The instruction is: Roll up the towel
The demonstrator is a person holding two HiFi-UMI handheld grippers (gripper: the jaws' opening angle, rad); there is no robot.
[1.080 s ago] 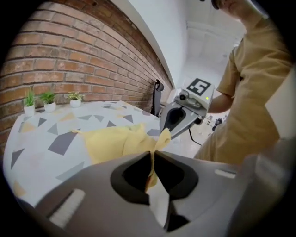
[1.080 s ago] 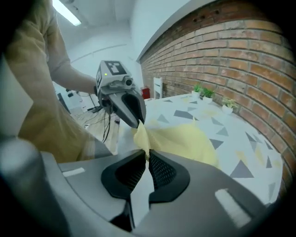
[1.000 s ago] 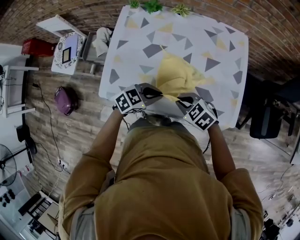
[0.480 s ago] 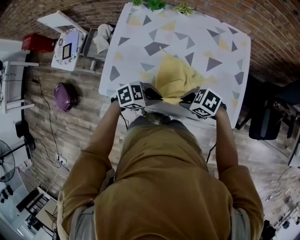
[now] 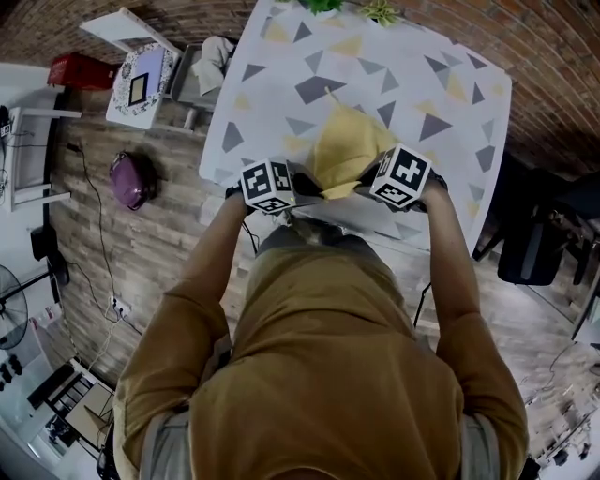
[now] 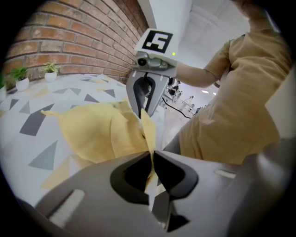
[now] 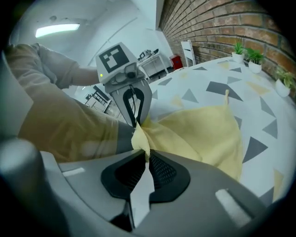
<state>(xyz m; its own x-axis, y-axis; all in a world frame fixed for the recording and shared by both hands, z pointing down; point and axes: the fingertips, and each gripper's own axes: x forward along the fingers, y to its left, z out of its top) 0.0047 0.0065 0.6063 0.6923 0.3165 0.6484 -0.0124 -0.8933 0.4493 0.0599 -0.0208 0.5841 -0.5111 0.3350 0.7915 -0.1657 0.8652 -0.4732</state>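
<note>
While the person in the mustard top [image 5: 328, 375] stands at the near edge of the table [image 5: 450, 84], both forearms run up the middle of the head view, each ending in a gripper.

The left gripper [image 5: 311, 192] sits just left of centre with its marker cube facing up. Its jaws are clenched on a thin fold of the yellow towel [image 5: 347, 150], which its own view shows pinched between the dark pads. The right gripper [image 5: 368, 191] sits just right of centre, tilted down toward the table. It is likewise clamped on the towel's near edge, with a small peak of cloth standing out of its closed pads. The two grippers face each other across that edge, close together but not touching.

Between them the near part of the towel is gathered up into loose folds. The rest lies on the middle of the table, narrowing to a corner with a small tab at its far end.

The table wears a white cloth printed with grey and yellow triangles. Along its far edge, at the top of the frame, stand small potted plants [image 5: 380, 11] against a brick wall [image 5: 553, 56].

Off to the left, on the wooden floor [image 5: 159, 253], lies a purple bag [image 5: 129, 180].
</note>
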